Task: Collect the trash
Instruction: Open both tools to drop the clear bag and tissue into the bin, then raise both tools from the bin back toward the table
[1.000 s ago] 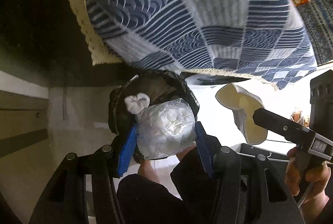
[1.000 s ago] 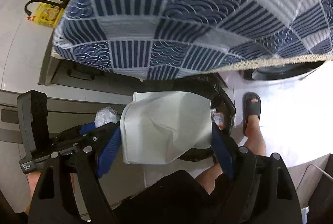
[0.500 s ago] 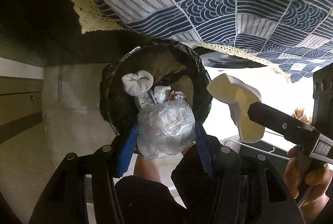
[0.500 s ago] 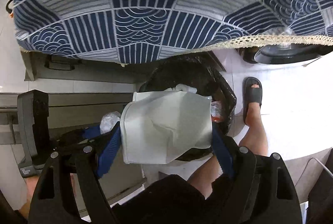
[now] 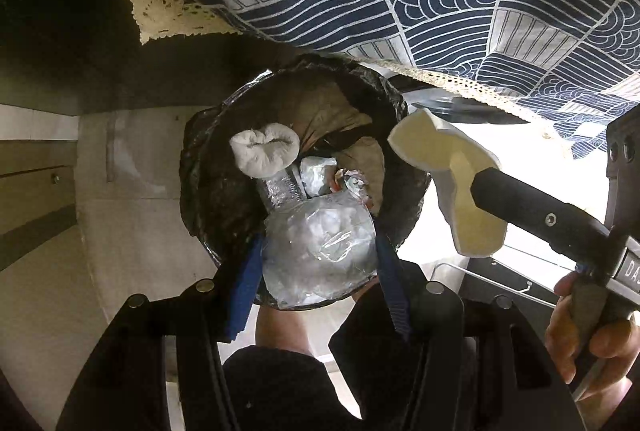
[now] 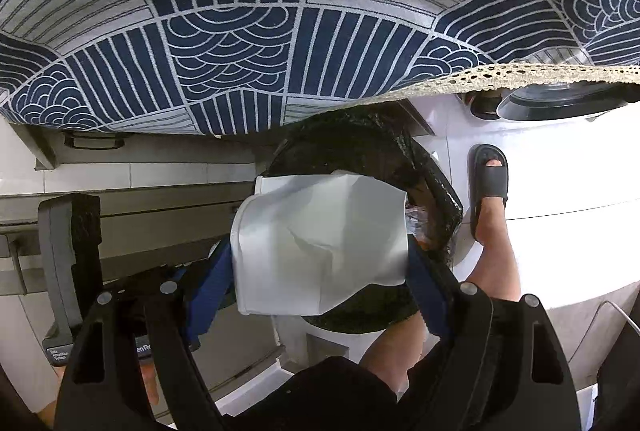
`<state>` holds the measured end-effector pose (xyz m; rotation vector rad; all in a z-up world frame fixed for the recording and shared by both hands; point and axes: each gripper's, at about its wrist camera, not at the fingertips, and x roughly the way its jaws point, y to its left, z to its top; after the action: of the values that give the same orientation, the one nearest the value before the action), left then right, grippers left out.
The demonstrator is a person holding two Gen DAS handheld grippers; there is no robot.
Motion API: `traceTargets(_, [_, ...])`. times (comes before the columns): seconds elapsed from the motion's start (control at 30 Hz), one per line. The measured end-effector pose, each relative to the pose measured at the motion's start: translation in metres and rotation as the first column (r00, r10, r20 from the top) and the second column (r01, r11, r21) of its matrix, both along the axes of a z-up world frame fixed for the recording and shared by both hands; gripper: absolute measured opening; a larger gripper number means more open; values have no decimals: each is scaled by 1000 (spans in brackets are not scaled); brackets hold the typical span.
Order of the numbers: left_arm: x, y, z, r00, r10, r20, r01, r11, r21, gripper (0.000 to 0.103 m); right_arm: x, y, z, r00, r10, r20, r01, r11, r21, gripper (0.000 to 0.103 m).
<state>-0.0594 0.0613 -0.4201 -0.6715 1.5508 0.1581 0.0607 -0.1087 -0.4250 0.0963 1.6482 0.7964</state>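
The left gripper (image 5: 320, 263) is clenching a crumpled clear plastic bundle (image 5: 320, 251) between its blue pads, though its jaws are easing apart a little at this moment while the bundle is sitting between them. The right gripper (image 6: 320, 255) is clamping a flattened white paper cup (image 6: 320, 243), its jaws spread wide across the cup's breadth. Going outward from the left fingers, the black-lined trash bin (image 5: 200, 191) is lying straight ahead and below, its round mouth opening toward the gripper; the bundle is hanging over the near rim, already inside the circle of the opening. Deeper in the bin a white wad (image 5: 264, 151), some foil scraps (image 5: 316, 175) and brown paper (image 5: 320, 111) are lying on top of the fill. From the right gripper, the same bin (image 6: 440, 199) is sitting ahead and slightly to the right; the cup is covering the left part of the mouth, its long side running across the jaws, and in the left wrist view the cup (image 5: 452, 187) is hovering at the bin's right rim, partly outside it. So the left hand is the better centred of the two, and the right one is likely needing a small shift inward before letting go. A blue patterned tablecloth (image 6: 280, 31) is hanging over the far rim of the bin. A sandalled foot (image 6: 490, 179) is standing just beside the bin.
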Motion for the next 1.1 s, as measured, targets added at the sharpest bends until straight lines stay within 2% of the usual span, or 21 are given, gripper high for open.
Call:
traceTargets(0.07, [0,1,-1,1000,0,-1,0,1000,2,56,0,1,-2,1000,1,-11,-1,1000,3,82])
traceTargets(0.13, [0,3,-2,1000,17,-13,-17,1000,15,65,2,0,-3,1000,-15,-26,15,1000,12,88])
traceTargets(0.2, [-1,5,-4,999,24,-26,-24,1000,19,69,3,-2,-2,999,-35,-34,36,999,30,92])
traceTargets(0.37, [-6,10,-3,998,42,-40,-40,998,47,78,5,-2,2,999,-37,-21,38,999,25,93])
traceTargets(0.73, [-10,16,16,998,63,-20,-62,995,75,78,1,-11,29,999,-42,24,41,999,17,98])
traceTargets(1.1, [-10,25,73,995,64,82,-73,992,104,78,-2,-41,86,989,-102,107,98,994,42,98])
